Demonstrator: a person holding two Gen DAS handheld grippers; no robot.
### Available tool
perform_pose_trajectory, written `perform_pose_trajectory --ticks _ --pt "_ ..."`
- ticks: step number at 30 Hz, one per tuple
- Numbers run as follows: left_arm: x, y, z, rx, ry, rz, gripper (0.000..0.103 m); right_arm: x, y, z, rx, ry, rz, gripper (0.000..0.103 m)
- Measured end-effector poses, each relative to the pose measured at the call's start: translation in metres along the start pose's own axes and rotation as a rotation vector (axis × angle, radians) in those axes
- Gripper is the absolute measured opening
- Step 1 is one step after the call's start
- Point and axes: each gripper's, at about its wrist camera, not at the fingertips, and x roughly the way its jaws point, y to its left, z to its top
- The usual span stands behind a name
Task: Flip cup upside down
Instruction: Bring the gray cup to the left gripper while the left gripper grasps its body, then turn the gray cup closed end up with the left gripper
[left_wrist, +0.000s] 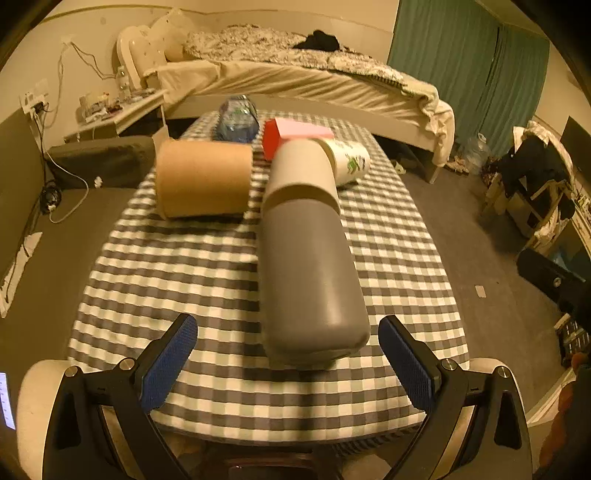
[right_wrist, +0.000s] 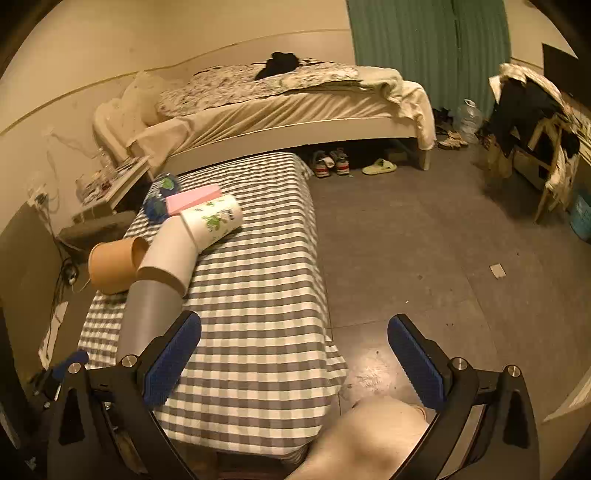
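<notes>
Nearest the left gripper (left_wrist: 288, 354) lay the grey-and-cream cup (left_wrist: 310, 258), on its side on the checked tablecloth (left_wrist: 166, 266), its grey base just ahead between the spread, empty jaws and its long axis running straight away toward the bed (left_wrist: 295, 77). Its cream end touched or overlapped a printed white cup (left_wrist: 351, 162); a brown paper cup (left_wrist: 203, 179) lay to its left, a pink-topped red box (left_wrist: 295, 134) behind. The right gripper (right_wrist: 295, 354), also wide open and holding nothing, hung off the table's right edge, farther from the cup (right_wrist: 155, 280), so the left looked better placed. Only the right view showed the floor (right_wrist: 424, 258) and shoes (right_wrist: 330, 162).
</notes>
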Motion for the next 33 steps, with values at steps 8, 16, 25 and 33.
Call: perform_pose_trajectory --ticks 8,16,25,33 --pt "0.036 -0.008 -0.005 0.002 0.074 -0.006 0.098 0.008 -0.015 -0.003 0.037 0.026 -0.03 0.101" --pt "0.038 -0.011 -0.007 0.023 0.102 -0.051 0.072 0.015 -0.017 -0.004 0.048 0.05 -0.038 0.101" --pt "-0.004 -0.004 0.002 0.058 0.026 -0.055 0.072 0.012 -0.009 -0.004 0.031 0.05 -0.033 0.101" --pt "-0.013 0.001 0.009 0.057 0.006 -0.053 0.071 0.008 0.0 -0.006 0.011 0.051 -0.026 0.101"
